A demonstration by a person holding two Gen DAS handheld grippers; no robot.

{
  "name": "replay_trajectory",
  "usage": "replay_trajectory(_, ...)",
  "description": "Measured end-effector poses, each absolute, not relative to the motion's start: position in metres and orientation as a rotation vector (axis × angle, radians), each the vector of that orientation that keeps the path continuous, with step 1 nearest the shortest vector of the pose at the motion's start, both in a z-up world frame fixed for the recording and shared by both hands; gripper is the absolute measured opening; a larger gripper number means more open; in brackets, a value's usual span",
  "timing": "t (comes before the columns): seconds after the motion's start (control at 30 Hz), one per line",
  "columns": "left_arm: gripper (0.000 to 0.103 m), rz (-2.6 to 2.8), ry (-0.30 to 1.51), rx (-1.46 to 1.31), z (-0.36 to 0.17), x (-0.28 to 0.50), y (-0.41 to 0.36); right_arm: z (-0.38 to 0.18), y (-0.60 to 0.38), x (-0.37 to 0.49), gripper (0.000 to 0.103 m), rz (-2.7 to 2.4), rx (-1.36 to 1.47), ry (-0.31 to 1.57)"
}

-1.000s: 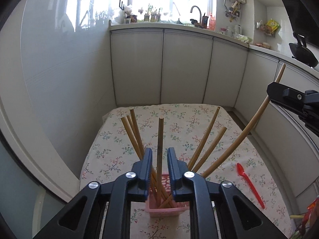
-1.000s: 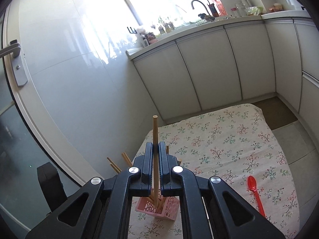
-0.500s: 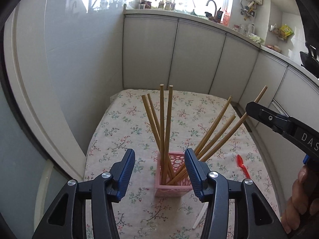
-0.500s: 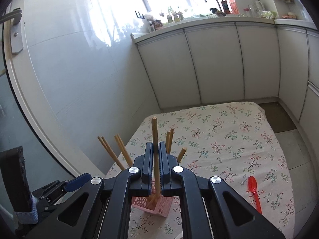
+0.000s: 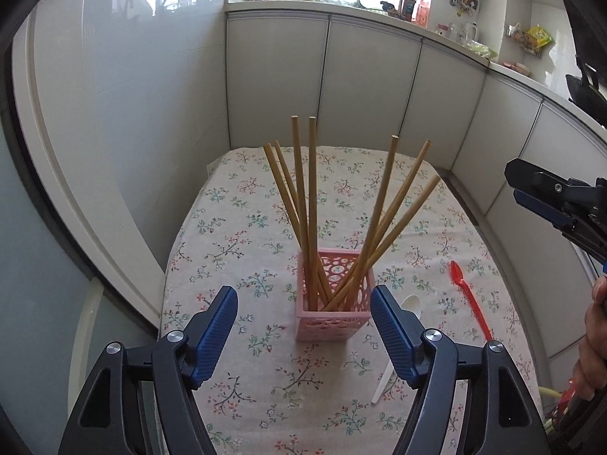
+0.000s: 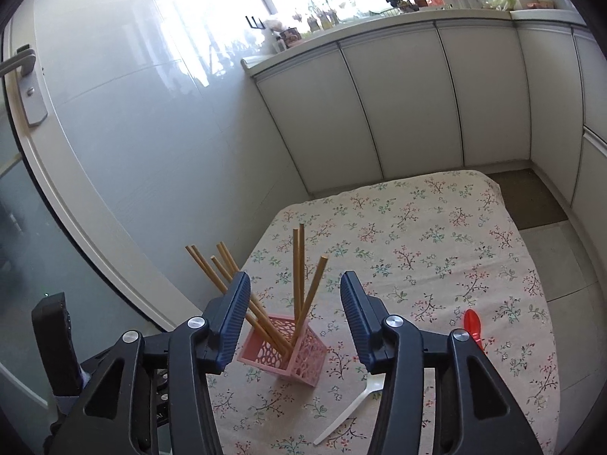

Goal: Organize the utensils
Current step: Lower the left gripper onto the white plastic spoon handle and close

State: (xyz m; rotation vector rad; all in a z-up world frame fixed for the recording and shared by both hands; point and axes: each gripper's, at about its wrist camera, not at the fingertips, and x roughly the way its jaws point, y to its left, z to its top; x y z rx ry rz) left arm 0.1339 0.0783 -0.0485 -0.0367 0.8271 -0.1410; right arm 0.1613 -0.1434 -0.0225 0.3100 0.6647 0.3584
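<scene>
A pink perforated holder (image 5: 334, 303) stands on the floral tablecloth (image 5: 242, 235) with several wooden chopsticks (image 5: 311, 204) upright in it. It also shows in the right wrist view (image 6: 288, 356), chopsticks (image 6: 297, 273) fanning out. My left gripper (image 5: 303, 326) is open and empty, just in front of the holder. My right gripper (image 6: 296, 322) is open and empty, above the holder. A white spoon (image 5: 398, 341) and a red spoon (image 5: 468, 295) lie right of the holder; they show too in the right wrist view, white (image 6: 349, 409) and red (image 6: 472, 326).
White cabinets (image 5: 371, 87) run behind and to the right of the table. A glossy wall and door frame (image 5: 76, 174) stand at the left. The right gripper's body (image 5: 557, 197) and a hand (image 5: 592, 341) show at the right edge.
Both grippers have opened and let go of their chopsticks, which now stand in the holder. Both have drawn back and up from the holder.
</scene>
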Motion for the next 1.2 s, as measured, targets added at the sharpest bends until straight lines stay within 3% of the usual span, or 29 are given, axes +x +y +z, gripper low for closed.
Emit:
replay_trajectory(0.37,0.084,-0.24,0.989,0.033,-0.078,0.128,0.033,-0.06,-0.192,0.152,0.064,0.248,0.28,0.842)
replay_trajectory(1.03,0.083,-0.394,1.129,0.201,-0.134,0.14,-0.062,-0.111,-0.286,0.155,0.069,0.056,0.393,1.097)
replay_trajectory(1.1,0.08,-0.394,1.132,0.217,-0.141,0.147,-0.071,-0.114,-0.293,0.157,0.069,0.041,0.405,1.109)
replay_trajectory(1.2,0.065,-0.379,1.129,0.243,-0.153,0.158,-0.083,-0.12,-0.301,0.159,0.069,0.018,0.41,1.128)
